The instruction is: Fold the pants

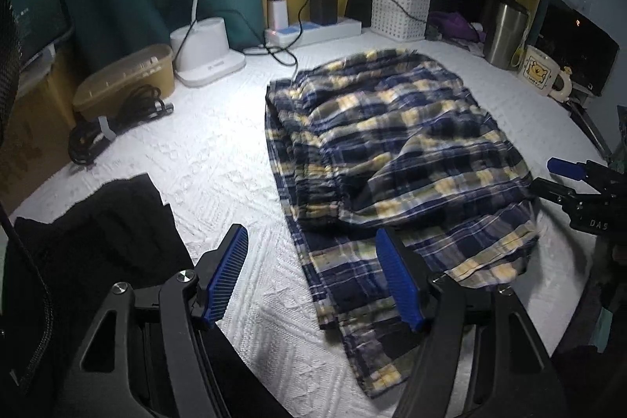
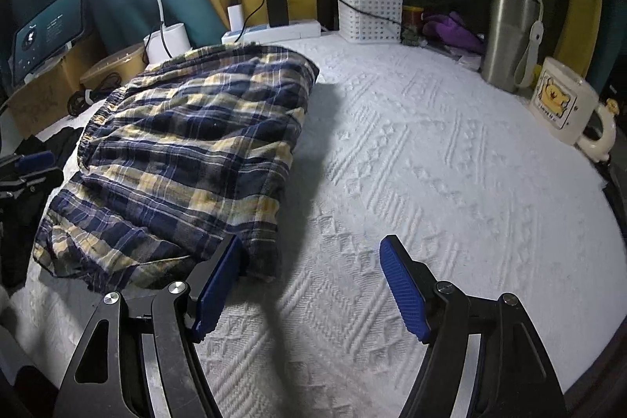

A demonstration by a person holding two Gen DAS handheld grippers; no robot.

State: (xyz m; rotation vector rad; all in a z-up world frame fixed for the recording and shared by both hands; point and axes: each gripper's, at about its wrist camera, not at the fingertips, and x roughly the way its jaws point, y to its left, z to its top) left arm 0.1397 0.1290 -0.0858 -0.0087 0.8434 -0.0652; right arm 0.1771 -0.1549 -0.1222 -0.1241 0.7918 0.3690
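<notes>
The blue, yellow and white plaid pants [image 1: 395, 151] lie partly folded on the white textured cloth [image 1: 219, 159], an upper layer doubled over a lower one. In the right wrist view the pants [image 2: 188, 151] are a thick bundle at the left. My left gripper [image 1: 313, 253] is open and empty, its right finger over the pants' near edge. My right gripper [image 2: 313, 257] is open and empty, its left finger at the bundle's near corner. The right gripper also shows in the left wrist view [image 1: 564, 179] at the pants' right edge. The left gripper shows in the right wrist view [image 2: 35, 163].
A dark garment [image 1: 98, 234] lies at the near left. Along the back stand a lamp base [image 1: 207, 53], a power strip [image 1: 313, 30], a white basket [image 2: 370, 10], a steel tumbler [image 2: 509, 34] and a mug [image 2: 564, 100]. A tan box [image 1: 125, 81] and coiled cable [image 1: 117, 120] sit left.
</notes>
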